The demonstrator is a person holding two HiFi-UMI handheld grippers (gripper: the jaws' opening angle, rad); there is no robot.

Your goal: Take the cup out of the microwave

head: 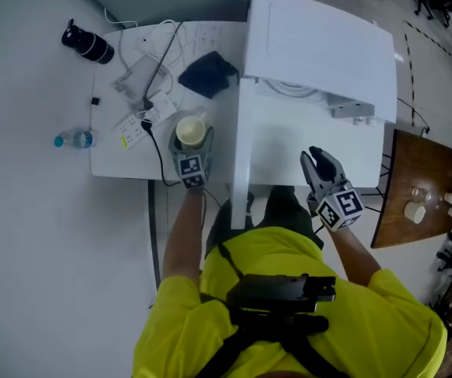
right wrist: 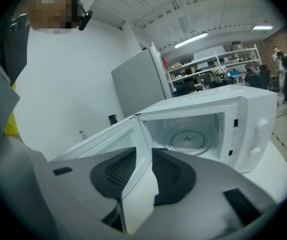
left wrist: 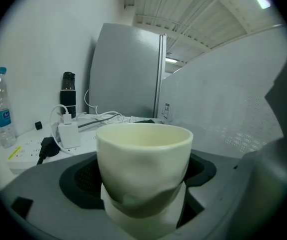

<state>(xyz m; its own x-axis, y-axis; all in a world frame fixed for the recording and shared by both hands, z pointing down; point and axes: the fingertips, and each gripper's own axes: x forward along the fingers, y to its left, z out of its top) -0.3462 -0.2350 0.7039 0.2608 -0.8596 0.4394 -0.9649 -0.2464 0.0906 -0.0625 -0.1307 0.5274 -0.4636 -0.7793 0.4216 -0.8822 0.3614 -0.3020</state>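
The cup (left wrist: pixel 143 154) is held by the left tool (head: pixel 191 150); the microwave door (right wrist: pixel 104 137) is clasped by the right tool (right wrist: pixel 138 176).

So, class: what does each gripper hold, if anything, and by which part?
Left gripper grips the cup by its lower sides; right gripper clamps the microwave door by its free edge.

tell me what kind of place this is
Probably a lab or workshop, not a kitchen: the microwave sits on a white table beside a power strip, with stocked shelves and strip lights behind.
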